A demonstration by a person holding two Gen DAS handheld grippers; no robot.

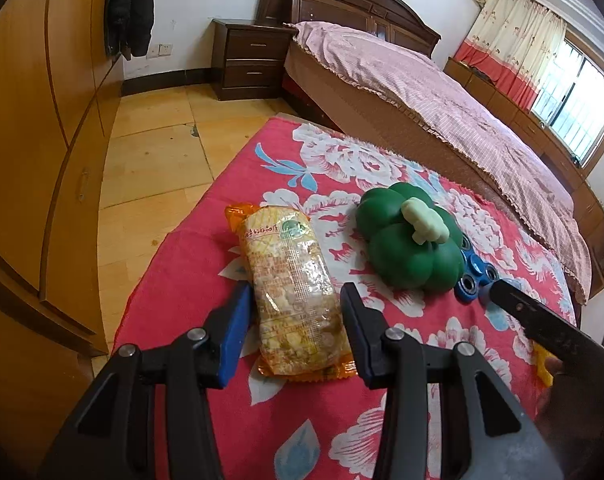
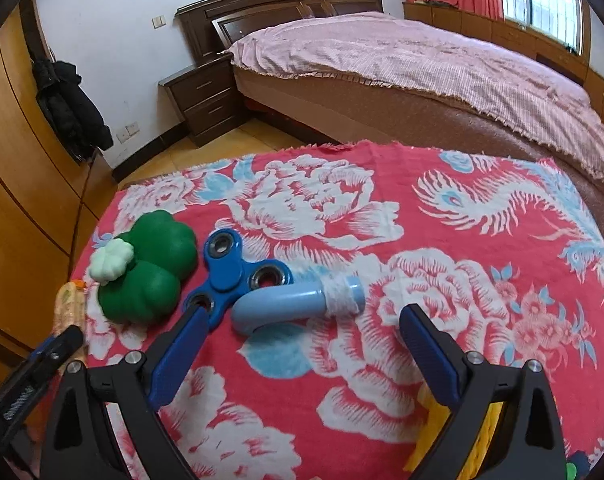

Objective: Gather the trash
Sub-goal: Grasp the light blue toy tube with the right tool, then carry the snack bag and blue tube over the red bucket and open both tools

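A clear snack packet with orange ends (image 1: 294,292) lies lengthwise on the red flowered cloth (image 1: 206,280). My left gripper (image 1: 295,294) straddles its middle, and both blue pads press on its sides. The packet's edge (image 2: 68,308) also shows at the far left of the right wrist view. My right gripper (image 2: 302,314) hangs wide open over the cloth, with nothing between its fingers. A light blue curved tube with a taped end (image 2: 298,300) lies just ahead of it. One black finger of the right gripper (image 1: 542,320) reaches in from the right.
A green toy pepper (image 1: 410,248) and a blue fidget spinner (image 2: 238,272) lie between the packet and the tube. Something yellow (image 2: 482,420) sits under the right gripper. A bed (image 1: 442,104) stands behind the cloth, a wardrobe (image 1: 42,160) to the left and a nightstand (image 1: 250,60) beyond.
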